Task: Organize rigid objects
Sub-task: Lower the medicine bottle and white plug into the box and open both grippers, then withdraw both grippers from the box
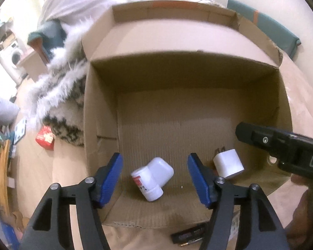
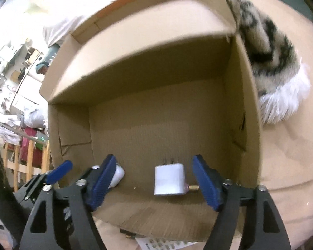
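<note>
An open cardboard box [image 1: 100, 95] stands on a beige bedspread. On its floor a white bottle [image 1: 154, 177] with a red label lies on its side, under my left gripper [image 1: 154, 165], whose blue pads stand apart and clear of it. Right of it lies a white charger plug [image 1: 228, 163]. In the right wrist view the plug [image 2: 170, 180] lies prongs away from me between the spread pads of my right gripper [image 2: 154, 166], touching neither. The bottle [image 2: 119, 174] peeks out behind the left pad. The right gripper's black body [image 1: 281, 145] reaches in from the right.
A furry black-and-white throw [image 1: 58, 95] lies against the box's side. A red carton [image 1: 44, 138] sits on the floor at left. A dark battery-like stick [image 1: 187, 236] and a printed sheet [image 2: 162, 244] lie before the box's near wall. A small brass piece [image 2: 193, 187] lies beside the plug.
</note>
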